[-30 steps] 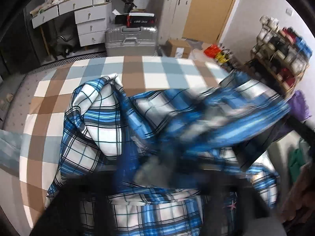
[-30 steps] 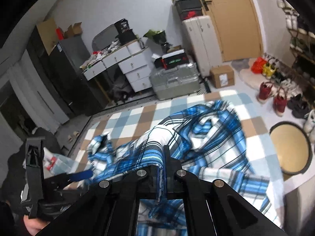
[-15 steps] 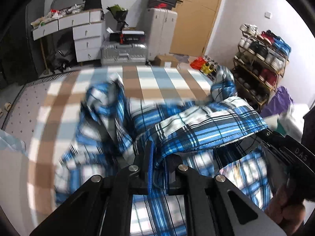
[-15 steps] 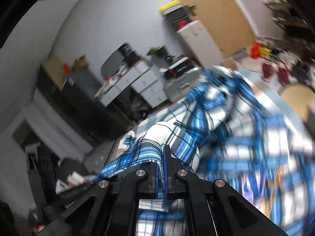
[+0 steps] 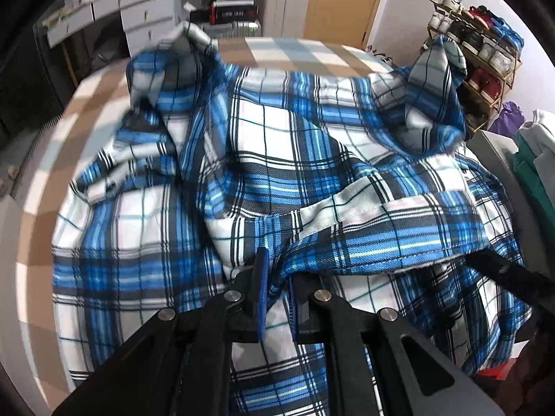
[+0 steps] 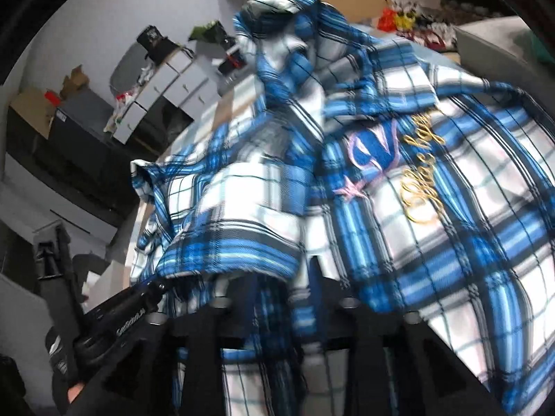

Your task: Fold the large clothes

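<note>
Now the blue plaid shirt lies rumpled over a bed with a brown, pale-blue and white checked cover, filling most of the left wrist view. Down at 6 o'clock the left gripper has its fingers nearly together, pinched on a folded hem of the shirt; that hem runs off toward 3 o'clock as a thick blue band. One sleeve stands bunched at 11 o'clock, another cuff pokes up at 1 o'clock. Behind the bed at 12 o'clock sit white drawers and a silver suitcase; a shoe rack stands at 2 o'clock.

In the right wrist view, which is blurred, the shirt slopes from 12 o'clock down to 4 o'clock, with pink and gold embroidery just right of centre. The right gripper is at 6 o'clock; its jaws have just been opening and now stand partly apart. A strip of cloth hangs between them, and a hem drapes over the fingers' tops; whether the pads touch the cloth I cannot tell through the blur. At 8 o'clock the left gripper's black body shows, with a hand at the bottom edge gripping it
</note>
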Demonstrator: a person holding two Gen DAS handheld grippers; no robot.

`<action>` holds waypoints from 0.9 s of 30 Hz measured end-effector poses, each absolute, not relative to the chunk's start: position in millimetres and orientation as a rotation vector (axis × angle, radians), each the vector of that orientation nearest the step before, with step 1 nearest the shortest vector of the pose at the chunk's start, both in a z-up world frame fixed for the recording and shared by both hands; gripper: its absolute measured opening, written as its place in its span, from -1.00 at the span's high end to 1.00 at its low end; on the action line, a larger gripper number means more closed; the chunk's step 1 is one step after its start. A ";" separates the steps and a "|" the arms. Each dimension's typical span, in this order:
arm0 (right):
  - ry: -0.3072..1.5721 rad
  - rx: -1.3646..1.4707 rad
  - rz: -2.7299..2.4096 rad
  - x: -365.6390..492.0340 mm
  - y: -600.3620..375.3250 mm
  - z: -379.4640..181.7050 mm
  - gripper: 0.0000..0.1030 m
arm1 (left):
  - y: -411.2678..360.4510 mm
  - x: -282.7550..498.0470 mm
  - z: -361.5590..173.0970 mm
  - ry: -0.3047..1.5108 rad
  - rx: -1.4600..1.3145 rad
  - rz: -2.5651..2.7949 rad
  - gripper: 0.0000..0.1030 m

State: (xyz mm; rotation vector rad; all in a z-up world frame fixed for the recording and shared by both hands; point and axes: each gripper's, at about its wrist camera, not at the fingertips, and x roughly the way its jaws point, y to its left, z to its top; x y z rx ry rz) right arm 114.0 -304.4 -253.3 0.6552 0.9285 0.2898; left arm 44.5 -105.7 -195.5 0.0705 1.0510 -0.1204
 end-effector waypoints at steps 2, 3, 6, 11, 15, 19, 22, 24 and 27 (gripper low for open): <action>0.894 0.633 0.289 115.4 -315.7 -241.3 -0.02 | -107.5 43.1 -196.5 1.050 0.098 -0.134 0.91; 0.860 0.582 0.287 120.5 -321.2 -228.8 -0.03 | -107.5 43.7 -196.0 1.046 0.099 -0.137 0.91; 0.805 0.511 0.302 145.7 -332.8 -195.8 -0.14 | -109.2 46.3 -197.6 1.058 0.101 -0.142 0.91; 0.738 0.500 0.274 190.2 -334.0 -155.2 -0.53 | -115.7 52.8 -202.4 1.069 0.125 -0.149 0.91; 0.864 0.468 0.254 243.8 -307.0 -162.2 -0.53 | -121.0 54.5 -205.1 1.063 0.156 -0.150 0.91; 0.967 0.398 0.183 268.2 -283.7 -180.3 0.64 | -129.5 58.8 -208.4 1.062 0.150 -0.158 0.91; 0.917 0.397 0.148 265.3 -297.9 -172.1 0.95 | -126.5 60.6 -207.3 1.062 0.111 -0.167 0.91; 0.808 0.534 0.242 248.3 -324.2 -160.3 0.96 | -122.5 61.0 -205.2 1.061 0.068 -0.172 0.91; 0.679 0.692 0.351 219.2 -363.0 -160.0 0.96 | -120.1 57.0 -198.4 1.044 0.019 -0.200 0.91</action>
